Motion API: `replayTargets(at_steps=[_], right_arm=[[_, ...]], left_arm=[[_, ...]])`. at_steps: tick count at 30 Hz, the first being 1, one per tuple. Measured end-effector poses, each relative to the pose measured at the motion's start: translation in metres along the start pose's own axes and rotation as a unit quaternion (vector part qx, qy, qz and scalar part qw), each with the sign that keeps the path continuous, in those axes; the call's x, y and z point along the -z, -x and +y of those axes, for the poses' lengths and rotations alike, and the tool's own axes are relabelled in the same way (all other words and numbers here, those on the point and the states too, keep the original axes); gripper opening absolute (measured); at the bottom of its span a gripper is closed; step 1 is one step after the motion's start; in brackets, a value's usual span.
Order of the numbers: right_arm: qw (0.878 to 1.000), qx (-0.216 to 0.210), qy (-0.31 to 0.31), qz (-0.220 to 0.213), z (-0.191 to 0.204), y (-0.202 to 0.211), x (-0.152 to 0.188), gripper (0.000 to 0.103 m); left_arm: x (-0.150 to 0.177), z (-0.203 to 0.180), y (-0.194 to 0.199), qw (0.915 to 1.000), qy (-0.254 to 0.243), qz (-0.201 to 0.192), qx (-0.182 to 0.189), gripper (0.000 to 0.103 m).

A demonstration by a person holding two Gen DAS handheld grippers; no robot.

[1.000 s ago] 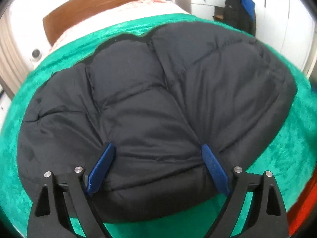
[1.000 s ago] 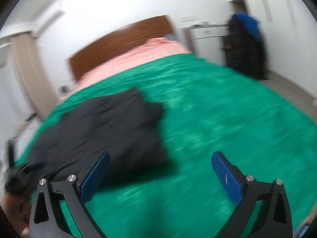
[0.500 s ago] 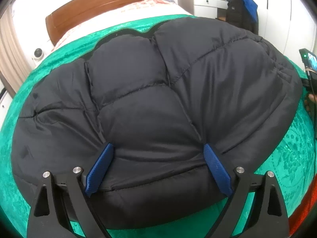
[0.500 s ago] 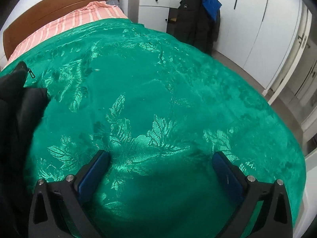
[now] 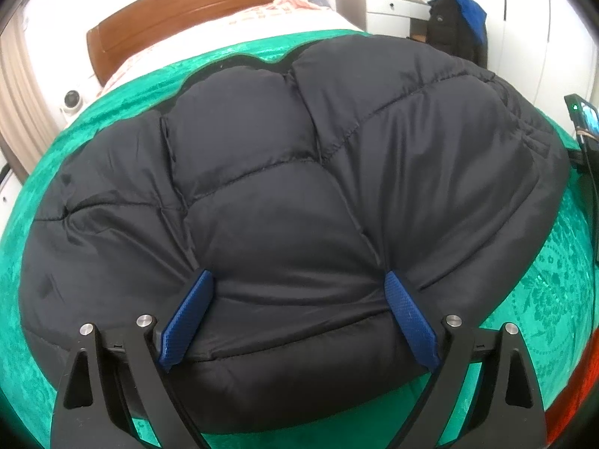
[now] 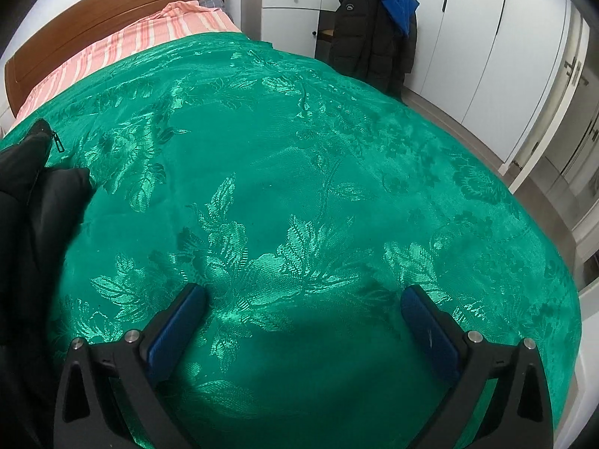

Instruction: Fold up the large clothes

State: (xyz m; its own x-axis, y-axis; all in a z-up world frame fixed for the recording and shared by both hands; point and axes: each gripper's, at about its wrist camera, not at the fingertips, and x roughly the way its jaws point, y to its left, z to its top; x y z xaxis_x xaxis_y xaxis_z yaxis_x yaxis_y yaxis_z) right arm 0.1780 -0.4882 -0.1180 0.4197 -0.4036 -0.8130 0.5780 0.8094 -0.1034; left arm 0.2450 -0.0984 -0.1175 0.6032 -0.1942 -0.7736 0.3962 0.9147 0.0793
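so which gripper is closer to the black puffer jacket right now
Left. The left gripper sits open right over the black puffer jacket; the right gripper is open above bare green bedspread beside it.

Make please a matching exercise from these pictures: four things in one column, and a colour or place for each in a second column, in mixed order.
Things:
1. jacket
2. bedspread
3. headboard
4. left gripper

Descriptions:
a. green with a leaf pattern
b. brown wood, at the far end of the bed
c. open, over the near edge of the jacket
d. black and quilted, lying on the bed

Pairs: 1-d, 2-a, 3-b, 4-c
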Motion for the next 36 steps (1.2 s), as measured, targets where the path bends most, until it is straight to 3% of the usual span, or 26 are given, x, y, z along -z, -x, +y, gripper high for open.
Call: replayTargets(at_steps=[21, 26, 30, 36], right_arm=[[1.000, 0.000, 0.000, 0.000, 0.000, 0.000, -0.001, 0.103], [1.000, 0.000, 0.000, 0.000, 0.000, 0.000, -0.001, 0.103], [1.000, 0.000, 0.000, 0.000, 0.000, 0.000, -0.001, 0.103], [1.000, 0.000, 0.000, 0.000, 0.000, 0.000, -0.001, 0.103]], left_arm=[[-0.002, 0.001, -0.001, 0.9999, -0.006, 0.008, 0.003, 0.094], [-0.002, 0.004, 0.017, 0.9997, -0.003, 0.016, 0.018, 0.094], [0.012, -0.009, 0.015, 0.9988, -0.046, 0.018, -0.008, 0.095], [0.012, -0.015, 0.003, 0.9982, -0.052, 0.028, -0.016, 0.097]])
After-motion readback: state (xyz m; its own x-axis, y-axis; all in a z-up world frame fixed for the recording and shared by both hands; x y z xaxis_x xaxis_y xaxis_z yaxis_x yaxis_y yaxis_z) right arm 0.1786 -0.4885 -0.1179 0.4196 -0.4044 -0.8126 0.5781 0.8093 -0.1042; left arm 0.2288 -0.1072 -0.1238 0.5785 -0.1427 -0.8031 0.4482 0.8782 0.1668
